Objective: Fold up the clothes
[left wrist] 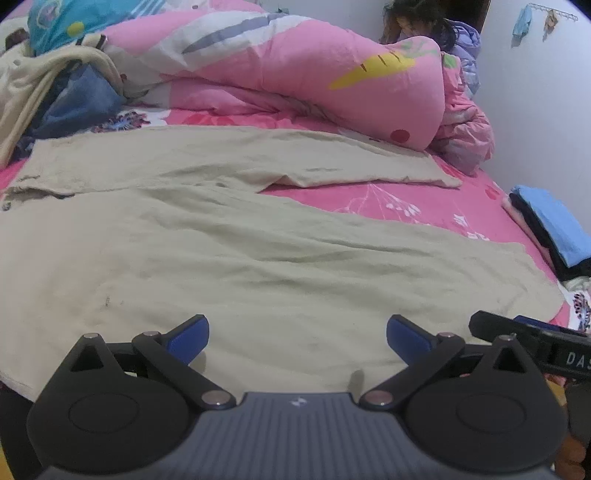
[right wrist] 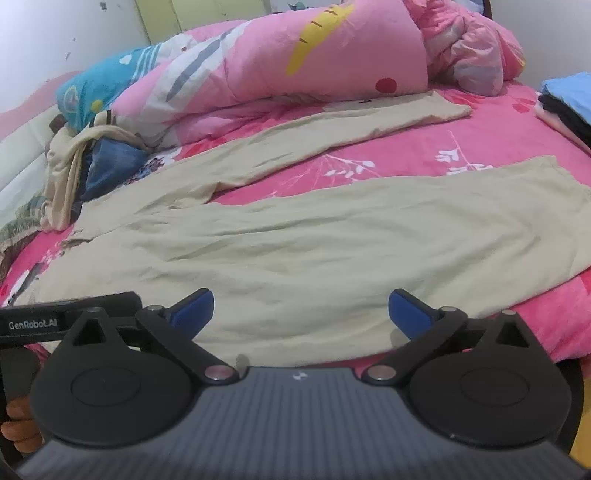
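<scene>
The beige trousers (left wrist: 229, 251) lie spread flat across the pink bed (left wrist: 424, 206), legs splayed apart in a V, near leg just ahead of both tools. Left gripper (left wrist: 297, 338) and right gripper (right wrist: 301, 310) hover at the near hem, fingers spread wide, holding nothing. Risk, in my judgement: the thin cloth may bunch or slip from a shallow pinch, and the far leg lies close against the rumpled quilt (left wrist: 314, 70), so a fold could snag there.

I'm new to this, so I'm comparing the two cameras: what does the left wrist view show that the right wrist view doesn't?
Only the left wrist view shows a person behind the quilt and hanging items on the wall. Only the right wrist view shows yellow-green panels. Both show beige trousers spread flat, a pink quilt, folded clothes, and open fingers.
</scene>
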{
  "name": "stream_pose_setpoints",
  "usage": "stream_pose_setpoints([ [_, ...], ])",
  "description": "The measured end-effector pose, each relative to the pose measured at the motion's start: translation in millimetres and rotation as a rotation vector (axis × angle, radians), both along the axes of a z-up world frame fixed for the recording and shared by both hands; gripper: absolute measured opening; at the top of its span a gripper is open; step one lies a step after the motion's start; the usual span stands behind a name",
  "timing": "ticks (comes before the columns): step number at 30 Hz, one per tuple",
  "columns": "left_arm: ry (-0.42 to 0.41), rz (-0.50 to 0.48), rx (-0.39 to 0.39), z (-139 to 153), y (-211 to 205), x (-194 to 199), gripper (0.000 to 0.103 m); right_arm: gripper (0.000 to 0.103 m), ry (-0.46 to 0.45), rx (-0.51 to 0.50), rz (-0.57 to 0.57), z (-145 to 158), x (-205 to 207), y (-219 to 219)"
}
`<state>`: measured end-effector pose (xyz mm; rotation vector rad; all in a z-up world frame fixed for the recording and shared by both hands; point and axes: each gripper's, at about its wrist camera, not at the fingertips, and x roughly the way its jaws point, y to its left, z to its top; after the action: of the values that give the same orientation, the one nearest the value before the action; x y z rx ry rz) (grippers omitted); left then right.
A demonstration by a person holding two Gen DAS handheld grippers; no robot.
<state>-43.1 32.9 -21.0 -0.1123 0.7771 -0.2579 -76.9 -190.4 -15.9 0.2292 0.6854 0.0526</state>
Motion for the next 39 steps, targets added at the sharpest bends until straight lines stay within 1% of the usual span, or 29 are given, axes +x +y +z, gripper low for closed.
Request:
stream_pose_setpoints([
  [2, 0.001, 0.007, -0.002, 0, -1, -1, 0.103, 0.102, 0.001, -0.026, 0.002, -1, 0, 6],
  [4, 0.026, 0.02, -0.013, -1, 1, 2, 0.103, 0.102, 0.004, -0.043, 0.001, -3, 0, 10],
  [5, 0.043, 0.039, -0.008, -2, 3, 5, 0.103, 0.102, 0.007, -0.052, -0.005, -4, 0, 11],
  [7, 0.074, 0.115, 0.016, -4, 7, 9, 0.103, 0.102, 0.013, -0.069, -0.017, -5, 1, 14],
  [10, 0.068, 0.17, 0.041, -3, 12, 11, 0.102, 0.102, 0.022, -0.093, -0.033, -7, 2, 17],
  [14, 0.061, 0.18, 0.048, -1, 16, 11, 0.102, 0.102, 0.038, -0.112, -0.038, -7, 5, 19],
  [16, 0.072, 0.188, 0.054, -1, 16, 12, 0.103, 0.102, 0.045, -0.124, -0.036, -7, 5, 20],
  [19, 0.078, 0.188, 0.057, -2, 17, 15, 0.103, 0.102, 0.031, -0.14, -0.01, -5, 3, 25],
  [23, 0.072, 0.195, 0.098, -1, 14, 13, 0.103, 0.102, 0.004, -0.157, 0.008, -1, 0, 31],
  [28, 0.082, 0.202, 0.133, -2, 13, 11, 0.103, 0.102, -0.002, -0.134, 0.004, 0, -3, 31],
  [34, 0.056, 0.214, 0.119, 0, 14, 5, 0.103, 0.102, 0.012, -0.116, 0.005, -1, -2, 32],
  [39, 0.052, 0.214, 0.142, 0, 13, 4, 0.103, 0.102, 0.016, -0.108, 0.012, -1, -1, 33],
])
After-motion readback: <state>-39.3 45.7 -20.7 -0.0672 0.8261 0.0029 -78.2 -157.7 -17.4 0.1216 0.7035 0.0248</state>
